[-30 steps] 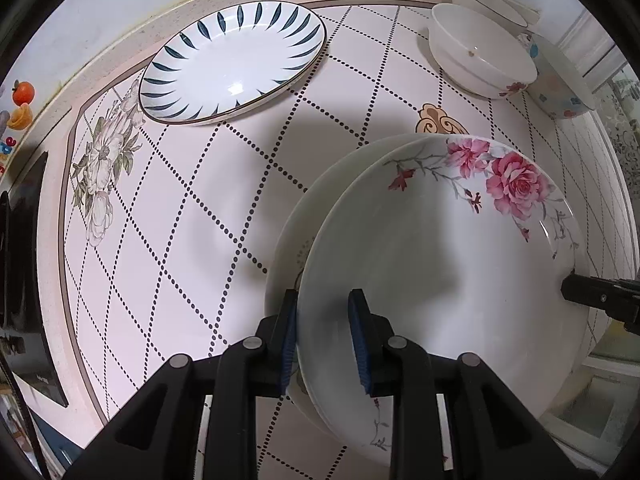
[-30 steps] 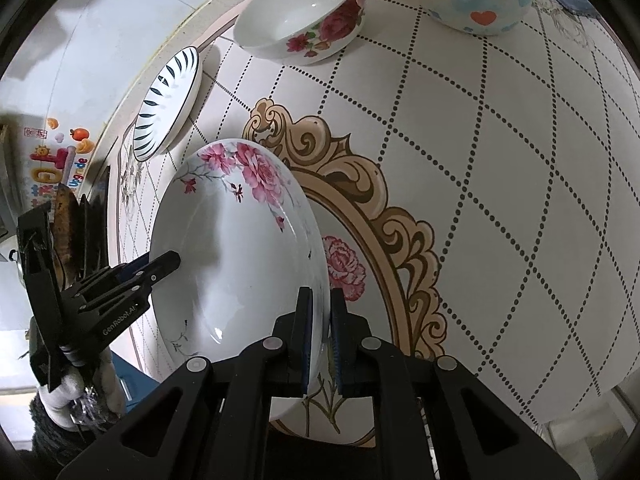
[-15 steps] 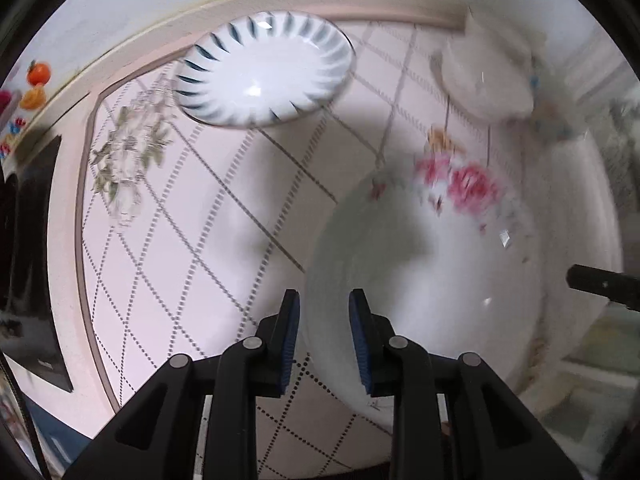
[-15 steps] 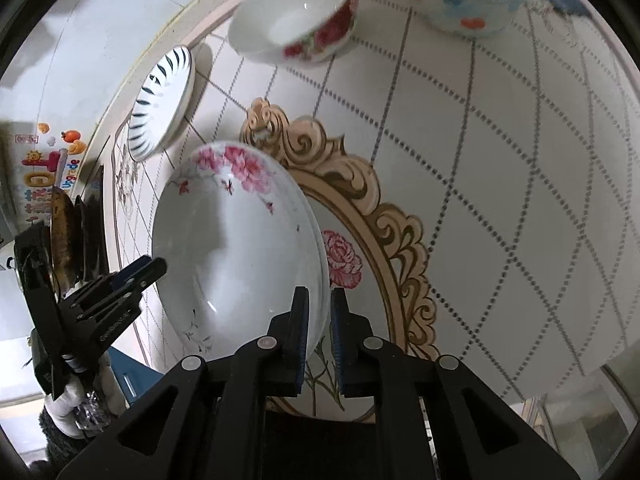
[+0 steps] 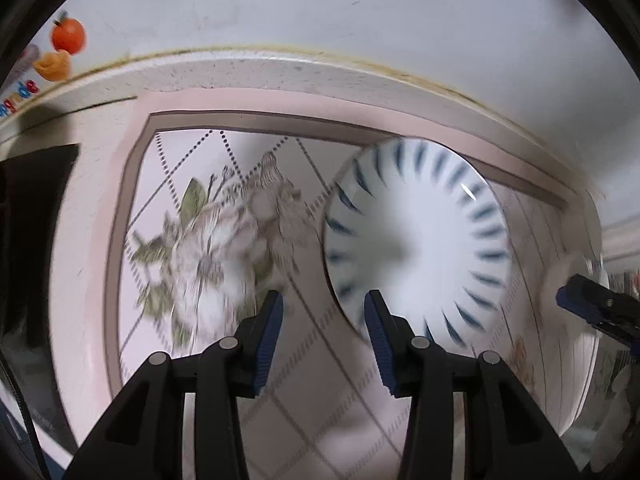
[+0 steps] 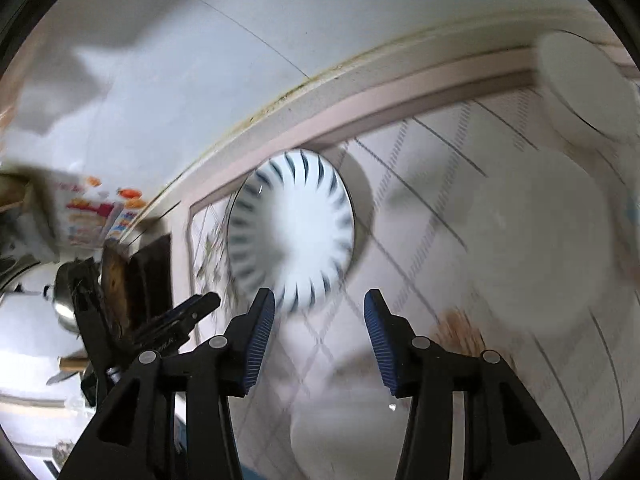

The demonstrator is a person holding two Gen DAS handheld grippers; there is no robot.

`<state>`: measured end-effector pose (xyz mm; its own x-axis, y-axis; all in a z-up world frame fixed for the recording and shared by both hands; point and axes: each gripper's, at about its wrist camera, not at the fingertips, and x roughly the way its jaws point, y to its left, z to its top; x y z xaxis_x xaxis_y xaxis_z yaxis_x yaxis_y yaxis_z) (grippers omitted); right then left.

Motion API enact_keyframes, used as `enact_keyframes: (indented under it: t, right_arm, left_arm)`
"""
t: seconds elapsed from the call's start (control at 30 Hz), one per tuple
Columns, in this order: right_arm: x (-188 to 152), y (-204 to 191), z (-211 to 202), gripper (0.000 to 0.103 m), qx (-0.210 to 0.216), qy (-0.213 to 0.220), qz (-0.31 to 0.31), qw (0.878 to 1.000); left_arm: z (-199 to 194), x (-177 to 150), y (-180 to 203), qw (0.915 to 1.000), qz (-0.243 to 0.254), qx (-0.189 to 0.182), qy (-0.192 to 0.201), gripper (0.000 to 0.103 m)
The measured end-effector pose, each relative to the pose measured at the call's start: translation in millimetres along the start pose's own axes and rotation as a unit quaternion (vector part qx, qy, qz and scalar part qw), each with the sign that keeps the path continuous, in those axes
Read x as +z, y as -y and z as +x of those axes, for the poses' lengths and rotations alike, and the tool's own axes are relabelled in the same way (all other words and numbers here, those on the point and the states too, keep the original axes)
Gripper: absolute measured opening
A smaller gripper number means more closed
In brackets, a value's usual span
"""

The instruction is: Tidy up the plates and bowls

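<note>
**Plates and bowls: status at approach to the striped plate**

Blue-striped plate [image 5: 416,240] lay flat on the patterned table mat [image 5: 192,280], near the far edge by the wall [image 5: 320,12], and no gripper touched it. Left gripper [image 5: 323,332] had its jaws opening, with nothing between the blue pads; the plate's near rim sat just beyond its right pad. Right gripper [image 6: 319,336] was likewise opening and empty, with the same plate ahead of its left finger. Both views were smeared by motion, so fine detail was unreliable.

Blurred white dishes [image 6: 536,248] lay to the right in the right wrist view; whether these were stacked could not be told. A further white dish [image 6: 584,88] stood at the far right near the mat's edge.

Judged progress: the striped plate remained ungathered, apart from the other dishes. Remaining work appeared to be gripping it by the rim, carrying it to the other plates, and grouping the bowls.
</note>
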<state>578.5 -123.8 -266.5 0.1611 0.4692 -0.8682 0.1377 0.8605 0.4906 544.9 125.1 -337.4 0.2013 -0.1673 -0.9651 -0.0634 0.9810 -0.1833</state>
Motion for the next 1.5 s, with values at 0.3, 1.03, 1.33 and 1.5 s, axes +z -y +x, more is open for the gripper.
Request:
enact_keyframes:
  t: [0.3,1.03,1.33,1.5]
  right_arm:
    - [45.0,13.1,86.2,0.032,-0.040,-0.032,0.022,0.998]
    - [14.4,-0.6,55.5,0.009,-0.044,0.016,-0.045,0.998]
    - [-49.1,4.4,-18.3,0.009,-0.028,0.043,-0.090,0.995]
    - [-90.7,24.7,-51.7,0.009,-0.030,0.044,-0.105,0.993]
  left_arm:
    - [43.1,28.3,10.5,0.9997,0.016,-0.012,-0.012,0.027]
    - [-31.4,-18.0,42.6,0.9981,0.045,0.006,0.041,0.018]
    - [-94.2,-70.7,74.6,0.9951,0.071,0.006,0.069,0.018]
    - [-106.0,-109.5,93.8,0.9940,0.084,0.003,0.070,0.018]
